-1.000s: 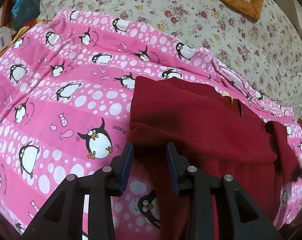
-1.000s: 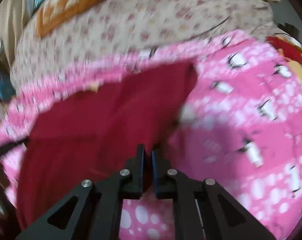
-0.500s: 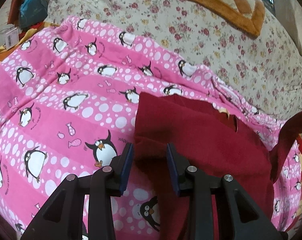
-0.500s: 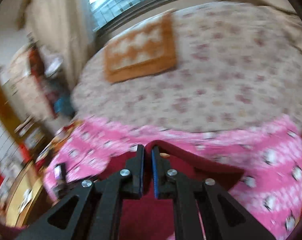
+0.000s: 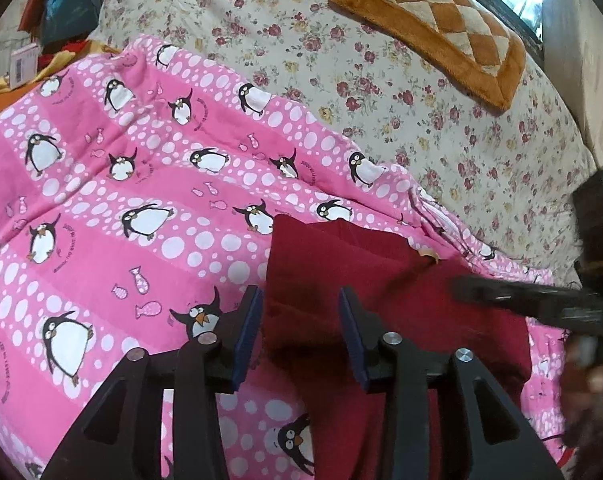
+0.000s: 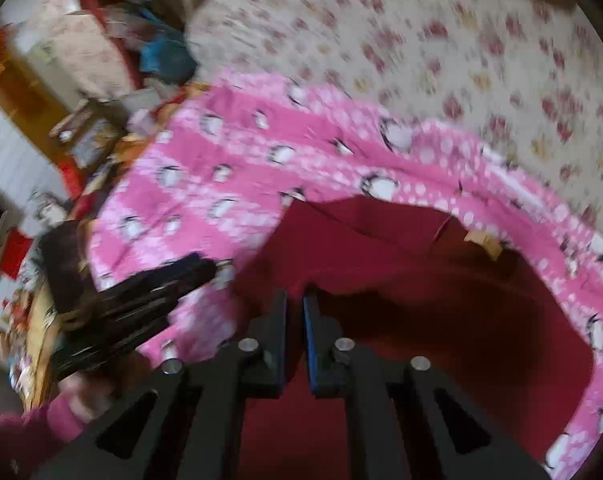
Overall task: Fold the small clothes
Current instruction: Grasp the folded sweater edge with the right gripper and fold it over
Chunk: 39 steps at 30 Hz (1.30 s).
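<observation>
The left gripper points steeply downward, its jaws parting. The right gripper angles down too, jaws only narrowly apart and opening, though the blurred view makes any contact between them unclear.

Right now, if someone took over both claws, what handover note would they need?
Left claw: jaws opening, the left edge of the dark red garment lies between them, apparently not pinched.
Right claw: jaws opening a narrow gap over the garment; blur hides whether cloth is caught.
The garment lies on the pink penguin blanket atop the floral bedspread.
Done: it looks partly folded, layers overlapping.
Left: let go, check the edges, finish and flatten the fold.
</observation>
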Tool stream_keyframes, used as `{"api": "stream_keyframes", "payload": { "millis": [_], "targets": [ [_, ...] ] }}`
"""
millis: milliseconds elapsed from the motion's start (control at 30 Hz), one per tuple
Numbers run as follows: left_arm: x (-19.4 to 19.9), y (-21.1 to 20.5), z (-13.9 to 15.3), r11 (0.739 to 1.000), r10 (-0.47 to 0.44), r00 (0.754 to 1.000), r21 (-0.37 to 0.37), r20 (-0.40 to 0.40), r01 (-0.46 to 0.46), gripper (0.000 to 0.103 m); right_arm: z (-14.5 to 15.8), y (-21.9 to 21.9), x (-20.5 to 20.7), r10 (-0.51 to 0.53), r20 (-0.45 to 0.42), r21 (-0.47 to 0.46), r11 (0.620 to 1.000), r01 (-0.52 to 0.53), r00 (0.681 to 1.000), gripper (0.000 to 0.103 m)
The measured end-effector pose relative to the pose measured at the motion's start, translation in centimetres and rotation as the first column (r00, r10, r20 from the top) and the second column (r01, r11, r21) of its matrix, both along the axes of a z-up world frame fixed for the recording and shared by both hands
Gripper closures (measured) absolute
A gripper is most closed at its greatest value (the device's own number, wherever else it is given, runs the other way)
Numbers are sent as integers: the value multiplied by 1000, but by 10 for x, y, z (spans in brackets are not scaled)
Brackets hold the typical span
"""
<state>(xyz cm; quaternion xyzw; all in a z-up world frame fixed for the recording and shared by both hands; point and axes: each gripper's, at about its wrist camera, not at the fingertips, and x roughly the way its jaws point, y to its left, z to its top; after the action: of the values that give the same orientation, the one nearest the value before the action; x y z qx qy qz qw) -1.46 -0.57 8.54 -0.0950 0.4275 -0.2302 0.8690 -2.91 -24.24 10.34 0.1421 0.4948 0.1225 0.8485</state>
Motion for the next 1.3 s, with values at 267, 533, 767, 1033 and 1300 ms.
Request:
{"api": "stream_keyframes", "payload": {
  "millis": [267,533,767,1033,1300],
  "targets": [
    [8,-6,-10,999,-14,998,-32,-58,12,74,-16,-50,-42,-168,1,160,973,166,986,48],
    [2,-22,-19,999,-22,999,29,-41,23,74,-17,-110,-151,-372,81,-122,917,380,925,44],
    [15,-26,-22,1000,-4,999,-23,-55,2,74,-34,-116,-183,-392,136,-321,852,414,910,44],
    [30,-18,-25,996,47,995,-73,-93,-54,74,-46,-125,-187,-400,157,-369,824,429,903,92],
    [28,-37,-21,996,-41,996,-88,-83,34,74,-73,-157,-224,-535,97,-178,820,544,839,92]
  ]
}}
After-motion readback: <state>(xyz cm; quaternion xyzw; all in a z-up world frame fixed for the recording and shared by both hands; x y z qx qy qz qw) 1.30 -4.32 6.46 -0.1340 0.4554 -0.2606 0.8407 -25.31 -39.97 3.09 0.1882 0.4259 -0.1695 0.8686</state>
